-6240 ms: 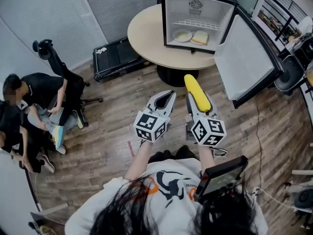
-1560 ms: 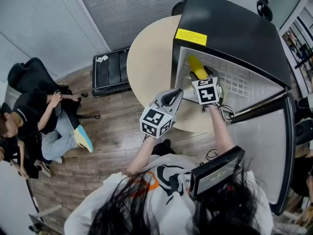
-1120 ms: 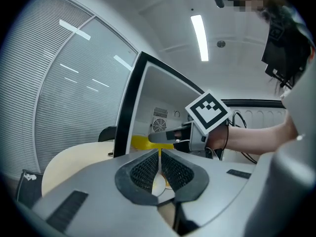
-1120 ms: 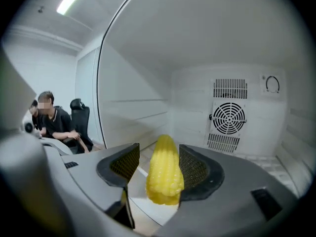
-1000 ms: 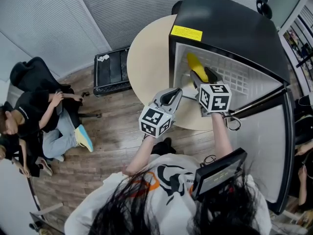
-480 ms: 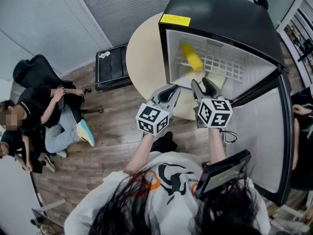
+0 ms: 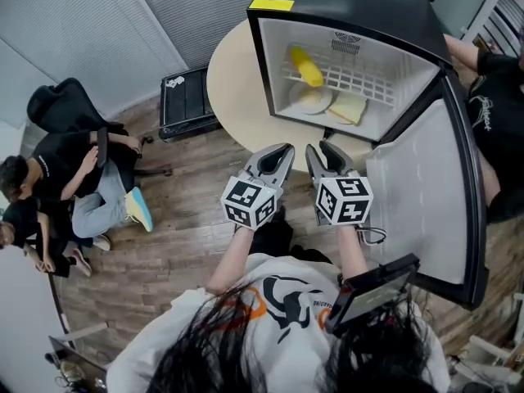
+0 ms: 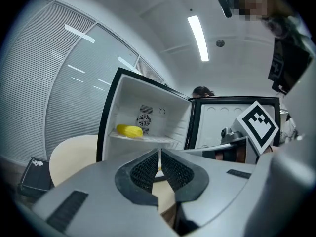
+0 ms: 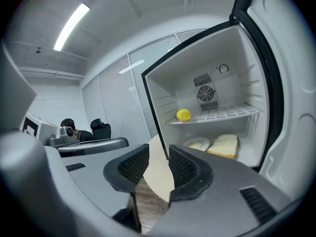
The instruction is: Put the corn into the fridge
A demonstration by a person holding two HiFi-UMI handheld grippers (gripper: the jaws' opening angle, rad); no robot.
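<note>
The jaws of the right gripper (image 7: pixel 323 152) stood a little apart with nothing between them, and had just been closing. The jaws of the left gripper (image 7: pixel 278 155) were almost together, also empty. The corn (image 7: pixel 306 65) lay on the wire shelf (image 7: pixel 368 74) inside the fridge (image 7: pixel 344 6), at its left end. Both grippers were outside the fridge, in front of the worktop (image 7: pixel 233 80). Probably only the open door (image 7: pixel 426 187) remained. It would be best to swing it slowly by its free edge, so that the corn did not roll.

Office, slatted partition walls (image 7: pixel 82 31), swivel chair (image 7: pixel 54 110)
</note>
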